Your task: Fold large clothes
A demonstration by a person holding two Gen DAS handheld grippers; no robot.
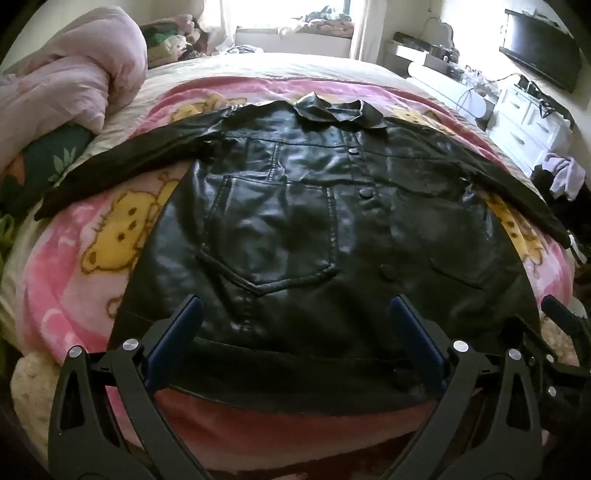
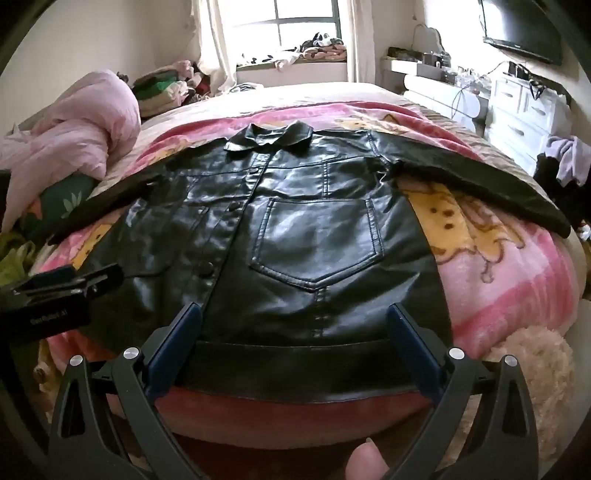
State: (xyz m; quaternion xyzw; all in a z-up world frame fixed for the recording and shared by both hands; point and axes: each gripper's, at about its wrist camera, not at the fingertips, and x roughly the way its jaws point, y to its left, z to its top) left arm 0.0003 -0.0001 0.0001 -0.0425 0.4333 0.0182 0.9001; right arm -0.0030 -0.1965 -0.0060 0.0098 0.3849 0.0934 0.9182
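Jacket: your black leather jacket (image 1: 295, 206) lies flat and front-up on the pink cartoon blanket (image 1: 74, 280), buttoned down the middle, collar (image 2: 269, 138) at the far end and hem band (image 2: 295, 369) at the near edge, closest to you.
Sleeves: both are spread out to the sides; the left sleeve (image 1: 122, 162) runs off the jacket toward the pink quilt (image 1: 74, 74), the right sleeve (image 2: 480, 184) runs off toward the white drawers (image 2: 524, 110).
Pockets: 2 chest patch pockets show, 1 on each side of the button line; the one in front of your left tool (image 1: 269, 236) and the one in front of your right tool (image 2: 317, 243) both lie smooth.
Left gripper (image 1: 295, 325): your fingers (image 1: 177, 332) stand wide apart just above the jacket's hem, holding nothing; the hem band passes between them.
Right gripper (image 2: 295, 328): your fingers (image 2: 413, 339) are likewise spread wide over the hem, to the right of the button line, gripping nothing.
Side by side: from the right wrist view, your left tool's body shows beside the jacket's left edge; from the left wrist view, your right tool shows at the jacket's right corner.
Beyond the jacket: a window (image 2: 295, 26) stands past the collar end, and a dark screen (image 1: 539, 48) hangs above the drawers.
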